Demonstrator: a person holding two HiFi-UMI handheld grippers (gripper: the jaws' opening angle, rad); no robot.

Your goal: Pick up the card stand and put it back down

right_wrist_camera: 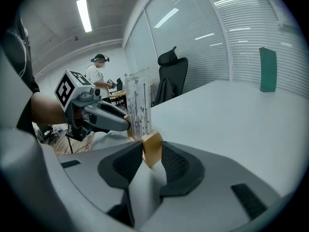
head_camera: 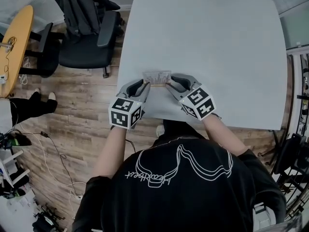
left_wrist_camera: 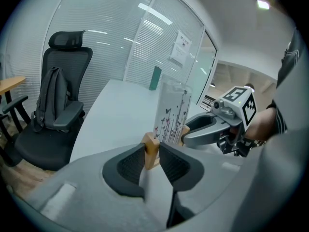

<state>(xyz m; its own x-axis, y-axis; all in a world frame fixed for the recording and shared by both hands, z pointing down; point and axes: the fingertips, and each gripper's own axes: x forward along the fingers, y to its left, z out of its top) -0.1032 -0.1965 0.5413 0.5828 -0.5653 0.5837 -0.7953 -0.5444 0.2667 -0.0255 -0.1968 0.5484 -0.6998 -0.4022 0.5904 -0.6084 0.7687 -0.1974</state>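
Two grips made, no lift apparent. Pinching one end of the pale wooden card stand with clear printed panel (head_camera: 157, 76) in the left tongs (left_wrist_camera: 152, 151), opposite end in the right tongs (right_wrist_camera: 152, 152). Seemingly resting between them on the white surface (head_camera: 217, 42). Left: raising, setting down.

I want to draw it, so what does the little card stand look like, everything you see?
The card stand has a pale wooden base and a clear upright holder with a white card printed with small butterflies and stems. It stands upright near the white table's front edge. The left gripper pinches one end of the base, the right gripper the other. Whether it rests on the table or is lifted, I cannot tell.
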